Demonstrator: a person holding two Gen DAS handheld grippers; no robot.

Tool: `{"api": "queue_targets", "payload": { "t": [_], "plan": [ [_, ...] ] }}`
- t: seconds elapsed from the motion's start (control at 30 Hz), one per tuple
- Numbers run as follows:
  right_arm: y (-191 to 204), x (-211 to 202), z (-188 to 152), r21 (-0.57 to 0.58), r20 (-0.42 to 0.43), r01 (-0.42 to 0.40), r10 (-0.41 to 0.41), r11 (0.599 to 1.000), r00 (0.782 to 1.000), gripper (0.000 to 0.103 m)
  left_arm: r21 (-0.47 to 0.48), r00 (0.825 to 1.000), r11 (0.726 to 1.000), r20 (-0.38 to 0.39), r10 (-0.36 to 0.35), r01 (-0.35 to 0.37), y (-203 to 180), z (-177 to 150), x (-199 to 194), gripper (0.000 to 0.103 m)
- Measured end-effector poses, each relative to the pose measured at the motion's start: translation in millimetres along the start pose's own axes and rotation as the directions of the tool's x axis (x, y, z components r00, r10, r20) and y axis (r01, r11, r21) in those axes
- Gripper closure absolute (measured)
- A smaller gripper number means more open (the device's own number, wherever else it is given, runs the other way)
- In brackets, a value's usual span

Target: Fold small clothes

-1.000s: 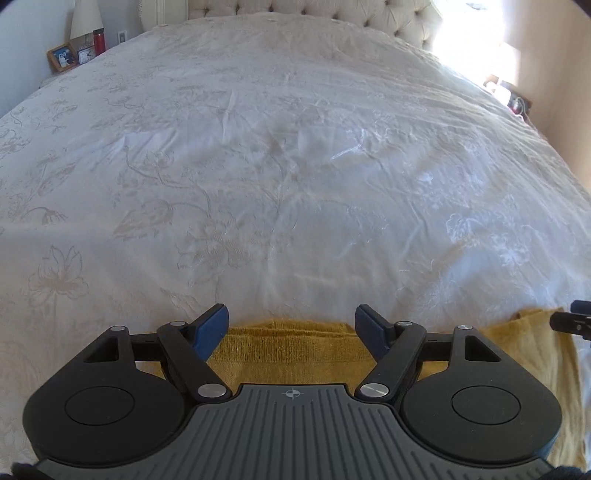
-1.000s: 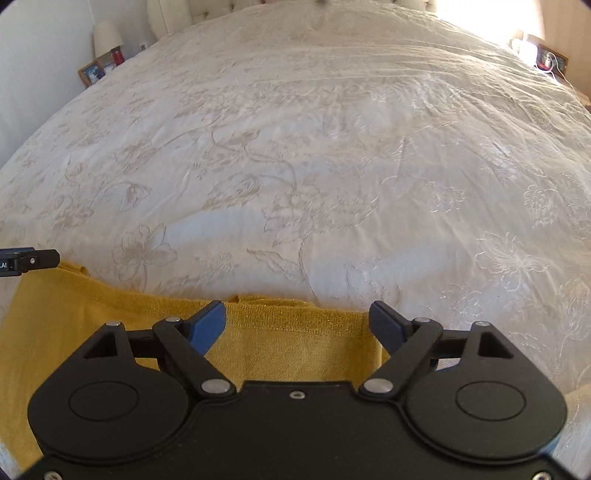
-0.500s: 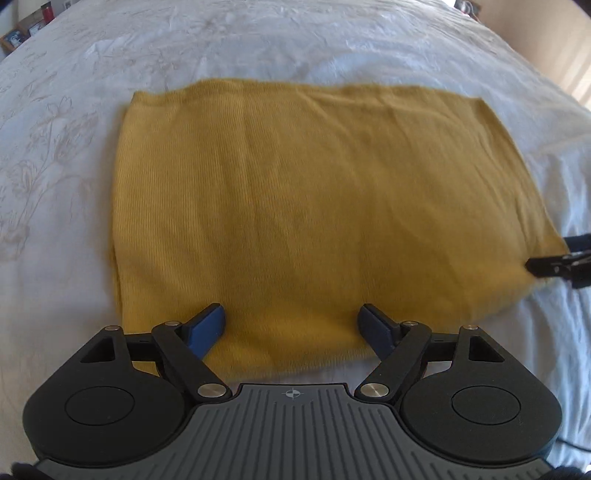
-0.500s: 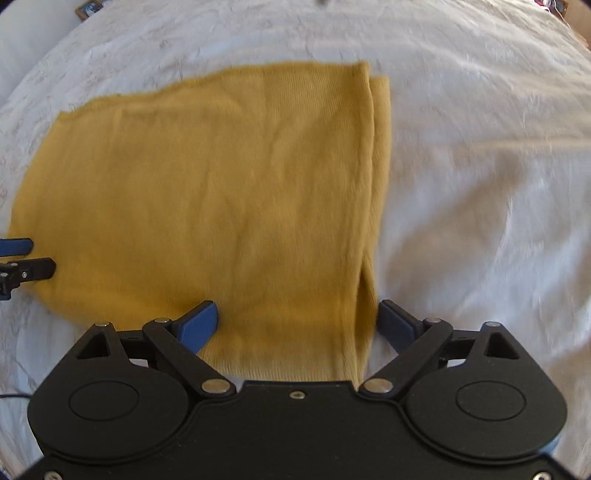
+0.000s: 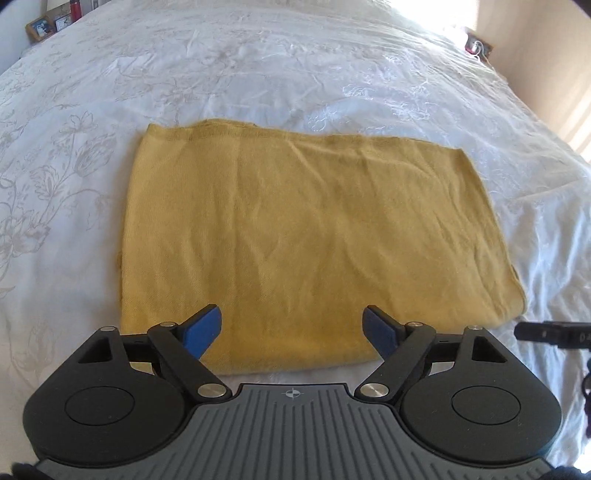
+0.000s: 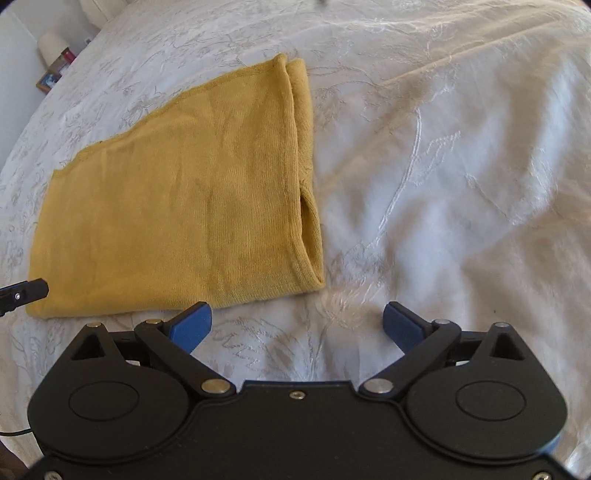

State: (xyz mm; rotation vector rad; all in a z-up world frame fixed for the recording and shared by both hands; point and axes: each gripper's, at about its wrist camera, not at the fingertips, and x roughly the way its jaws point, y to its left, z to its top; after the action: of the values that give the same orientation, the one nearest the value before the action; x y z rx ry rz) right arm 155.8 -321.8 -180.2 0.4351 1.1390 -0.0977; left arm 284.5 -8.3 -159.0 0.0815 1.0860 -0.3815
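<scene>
A mustard-yellow knitted garment (image 5: 303,229) lies folded flat in a rough rectangle on the white bedspread (image 5: 295,74). My left gripper (image 5: 291,317) hovers open over its near edge, blue pads apart, with only flat cloth below them. The right wrist view shows the same garment (image 6: 177,206) to the left, its layered edge facing right. My right gripper (image 6: 297,314) sits just off the garment's near right corner, over bare bedspread; its jaws are opening and nothing is between them. A tip of the other gripper shows at each view's side edge (image 5: 554,334) (image 6: 22,295).
The embroidered bedspread (image 6: 443,166) stretches far on all sides, rumpled to the right. A nightstand with a picture frame (image 5: 40,27) stands at the back left, and another small stand (image 5: 478,46) is at the back right by a bright window.
Both grippers drew back from the garment's far edge to its near edge. The garment now lies whole in view. The right gripper shifted right, off the cloth, and both jaws widened.
</scene>
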Motion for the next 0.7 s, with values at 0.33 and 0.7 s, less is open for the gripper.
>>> {"api": "queue_targets", "payload": {
  "t": [0.33, 0.7],
  "plan": [
    [-13.1, -19.2, -35.6, 0.086, -0.01, -0.046, 0.047, 0.995, 0.999, 0.003, 0.006, 0.987, 1.0, -0.16, 0.028, -0.027, -26.9, -15.5, 56.2, 0.012],
    [-25.5, -22.4, 10.6, 0.086, 0.066, -0.166, 0.161, 0.982, 0.985, 0.001, 0.014, 0.977, 0.999, -0.209, 0.046, -0.045, -34.9, -11.9, 69.4, 0.0]
  ]
}}
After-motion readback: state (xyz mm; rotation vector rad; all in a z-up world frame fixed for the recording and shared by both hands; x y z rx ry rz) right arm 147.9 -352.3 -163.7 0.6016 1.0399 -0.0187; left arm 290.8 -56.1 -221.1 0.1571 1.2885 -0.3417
